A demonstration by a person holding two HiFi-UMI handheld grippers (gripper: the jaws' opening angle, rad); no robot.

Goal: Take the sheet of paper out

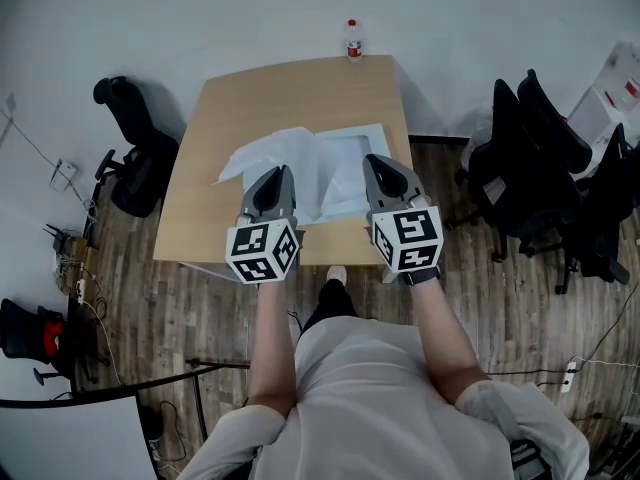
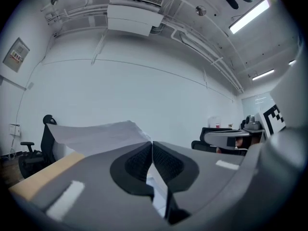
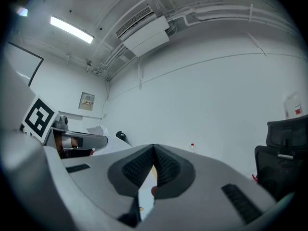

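White sheet of paper (image 1: 285,153) is lifted and billowing over the light wooden table (image 1: 230,98). It runs toward ten o'clock from my left gripper (image 1: 280,171), whose fingers are pinched tight on its near edge. My right gripper (image 1: 373,160) has its fingers closed tip to tip as well, over the near part of the pale blue translucent plastic sleeve (image 1: 355,143). I judge it is holding the sleeve down, but I cannot confirm what it grips.

I reckon the sheet is mostly out, with its right portion overlapping the sleeve, so a pull toward nine o'clock remains. Room looks good: bare tabletop lies at ten o'clock, a small plastic bottle (image 1: 353,40) stands at twelve on the far edge, and black office chairs (image 1: 135,163) sit well apart at nine.
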